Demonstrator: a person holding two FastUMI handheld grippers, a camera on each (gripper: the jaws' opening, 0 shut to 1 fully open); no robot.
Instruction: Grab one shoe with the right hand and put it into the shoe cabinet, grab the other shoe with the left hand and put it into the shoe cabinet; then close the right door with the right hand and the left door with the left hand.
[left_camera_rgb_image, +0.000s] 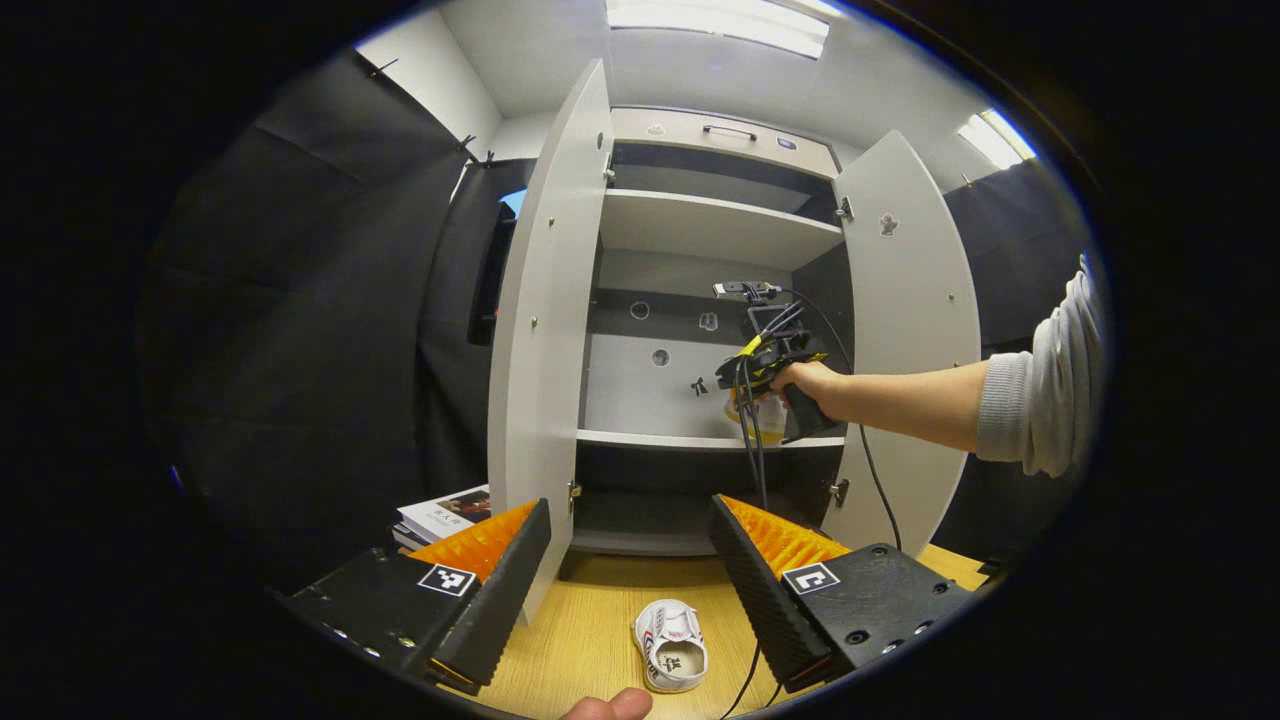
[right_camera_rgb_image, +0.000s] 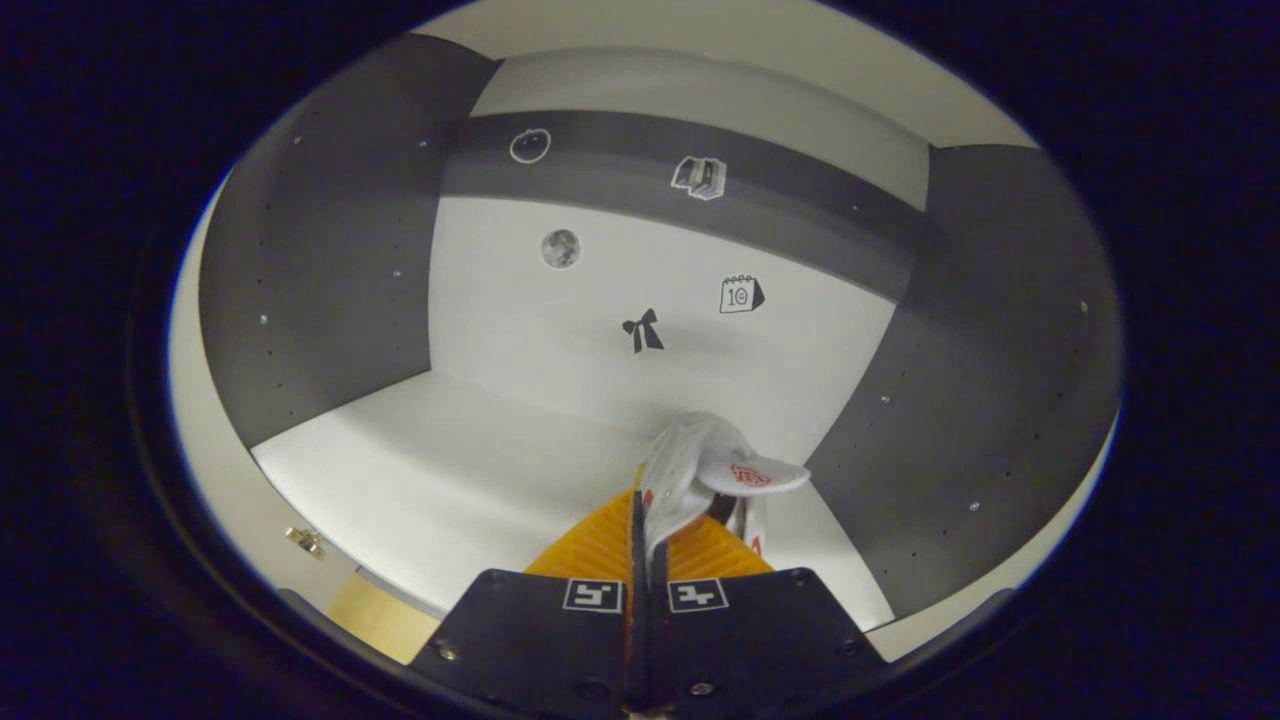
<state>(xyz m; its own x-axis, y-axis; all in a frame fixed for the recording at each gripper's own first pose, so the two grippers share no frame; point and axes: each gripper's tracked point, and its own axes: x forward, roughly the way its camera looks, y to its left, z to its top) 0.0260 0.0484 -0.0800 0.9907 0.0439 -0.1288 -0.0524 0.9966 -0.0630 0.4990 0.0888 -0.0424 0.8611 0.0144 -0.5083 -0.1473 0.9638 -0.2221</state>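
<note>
While the right gripper (right_camera_rgb_image: 648, 545) is clamped on a small shoe (right_camera_rgb_image: 700, 475) above the cabinet shelf (right_camera_rgb_image: 440, 470), the other shoe (left_camera_rgb_image: 670, 645), seemingly light and soft, is being awaited on the table (left_camera_rgb_image: 580, 640) between the wide-open left gripper's (left_camera_rgb_image: 630, 570) fingers; its rim looks best pinched.

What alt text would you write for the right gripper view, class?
The right gripper, shut on a small white shoe, holds it just above the white middle shelf inside the shoe cabinet. Small stickers dot the white back wall.

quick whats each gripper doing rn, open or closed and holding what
Left gripper: open, holding nothing, above the shoe on the table.
Right gripper: closed on the other shoe, inside the cabinet.
</note>
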